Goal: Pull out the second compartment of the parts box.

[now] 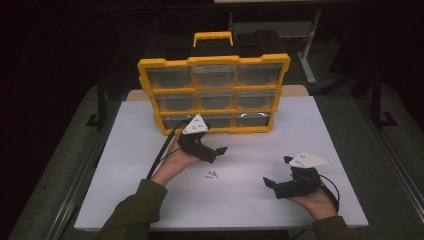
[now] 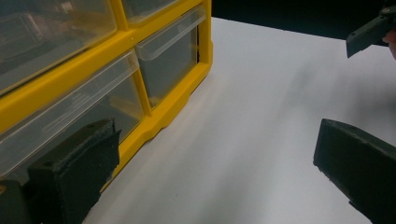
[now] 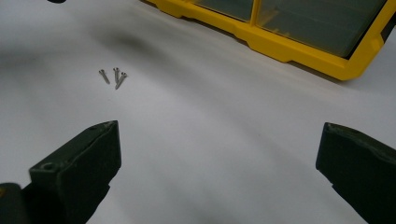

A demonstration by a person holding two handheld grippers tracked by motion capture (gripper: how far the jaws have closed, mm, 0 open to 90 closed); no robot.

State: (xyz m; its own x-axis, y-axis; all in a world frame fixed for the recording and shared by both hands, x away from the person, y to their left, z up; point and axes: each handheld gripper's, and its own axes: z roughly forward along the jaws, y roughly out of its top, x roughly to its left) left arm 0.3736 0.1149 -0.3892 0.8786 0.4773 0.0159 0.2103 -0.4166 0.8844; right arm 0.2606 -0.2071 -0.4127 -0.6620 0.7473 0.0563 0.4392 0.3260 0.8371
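A yellow organizer (image 1: 214, 95) with clear drawers stands upright at the back of the white table (image 1: 125, 150). Three small screws (image 1: 212, 175) lie together on the table in front of it. My left gripper (image 1: 214, 143) is open and empty, just in front of the bottom row of drawers and pointing right. In the left gripper view one jaw of the left gripper (image 2: 215, 140) sits close to a bottom drawer (image 2: 168, 60). My right gripper (image 1: 277, 171) is open and empty near the front right, aimed left toward the screws (image 3: 113, 77), which lie ahead of the right gripper (image 3: 219, 135).
The organizer's yellow base (image 3: 299, 46) runs across the far side of the right gripper view. A jaw of the right gripper (image 2: 369, 35) shows in the top right corner of the left gripper view. Dark floor and metal frame legs (image 1: 307, 55) surround the table.
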